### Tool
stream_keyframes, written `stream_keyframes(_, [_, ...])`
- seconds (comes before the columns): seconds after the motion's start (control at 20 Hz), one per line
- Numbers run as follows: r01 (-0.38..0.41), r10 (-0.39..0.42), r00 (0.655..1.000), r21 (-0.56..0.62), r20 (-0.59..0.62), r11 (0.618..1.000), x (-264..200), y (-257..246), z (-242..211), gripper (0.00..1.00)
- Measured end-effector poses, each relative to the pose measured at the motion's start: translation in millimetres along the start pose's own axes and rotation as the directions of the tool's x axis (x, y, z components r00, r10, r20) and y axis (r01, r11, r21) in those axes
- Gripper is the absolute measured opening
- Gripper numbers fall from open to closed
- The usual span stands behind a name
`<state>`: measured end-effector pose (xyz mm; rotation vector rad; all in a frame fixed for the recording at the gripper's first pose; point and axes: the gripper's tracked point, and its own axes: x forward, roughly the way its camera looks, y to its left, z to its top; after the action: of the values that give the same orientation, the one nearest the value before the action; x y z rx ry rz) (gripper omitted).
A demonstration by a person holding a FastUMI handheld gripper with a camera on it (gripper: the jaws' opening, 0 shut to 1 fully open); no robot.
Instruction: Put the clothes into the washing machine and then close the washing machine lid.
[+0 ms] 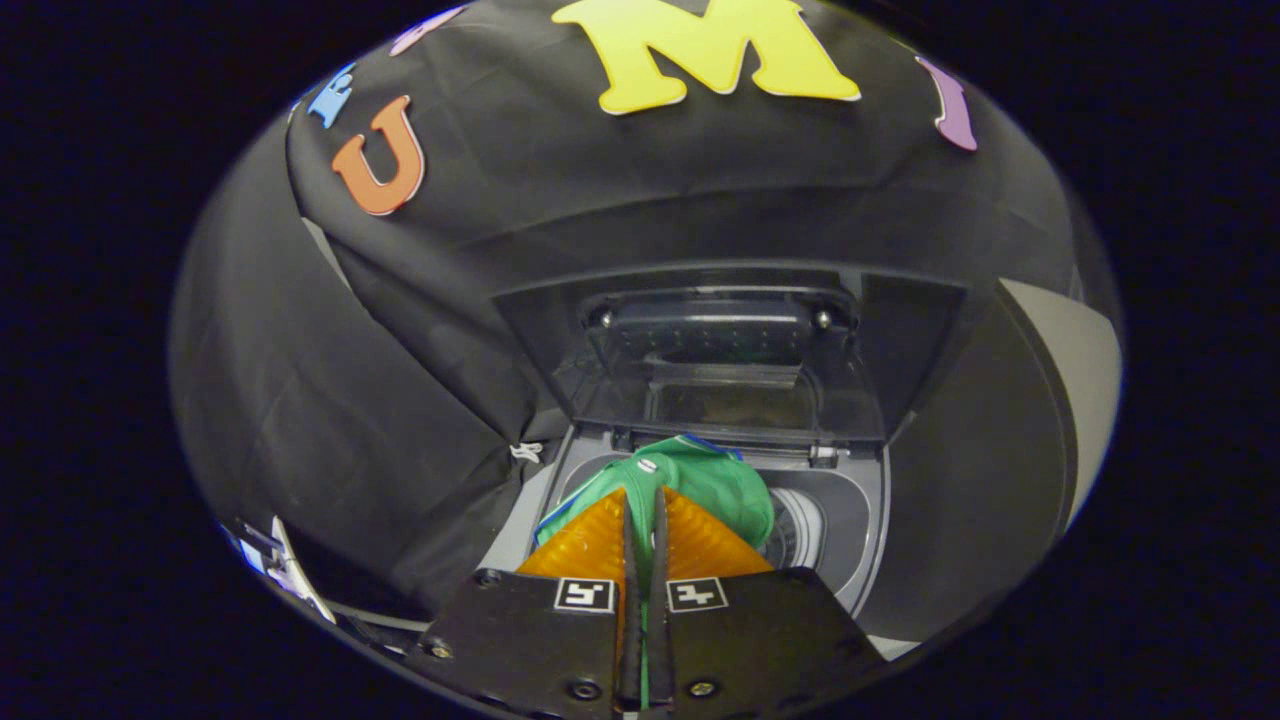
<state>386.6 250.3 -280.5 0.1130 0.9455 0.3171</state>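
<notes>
The tongs (645, 500) are pinched nearly together on a green garment (715, 480), a thin strip of its cloth showing in the narrow gap between the two fingers (590, 545). The garment bunches just ahead of the fingertips and hangs over the round opening of the washing machine (850, 530), covering most of the opening; a blue edge shows along the cloth. Part of the ribbed drum (800, 525) is visible beside the garment. The washing machine lid (720, 370) stands raised and open behind the opening, its clear panel facing the tongs. Black cloth drapes around the machine.
</notes>
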Motion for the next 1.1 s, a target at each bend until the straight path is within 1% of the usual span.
stream_keyframes(0.2, [0.039, -0.04, 0.999, 0.04, 0.016, 0.998, 21.2, -12.1, -13.2, 0.06])
stream_keyframes(0.3, [0.073, -0.074, 0.997, 0.05, 0.018, 0.996, 35.8, -22.2, -19.9, 0.06])
stream_keyframes(0.35, [0.094, -0.094, 0.995, 0.059, 0.011, 0.994, 42.4, -27.0, -25.0, 0.06])
stream_keyframes(0.45, [0.109, -0.108, 0.994, 0.081, -0.007, 0.991, 48.7, -32.8, -35.3, 0.06])
stream_keyframes(0.6, [0.136, -0.136, 0.991, 0.074, -0.006, 0.988, 59.7, -43.4, -44.6, 0.06])
stream_keyframes(0.8, [0.14, -0.138, 0.99, 0.077, -0.028, 0.987, 69.3, -46.0, -51.5, 0.06])
stream_keyframes(1.0, [0.149, -0.148, 0.989, 0.077, -0.023, 0.986, 75.3, -51.1, -46.7, 0.06])
stream_keyframes(1.1, [0.14, -0.137, 0.99, 0.083, -0.039, 0.987, 80.8, -51.6, -47.6, 0.06])
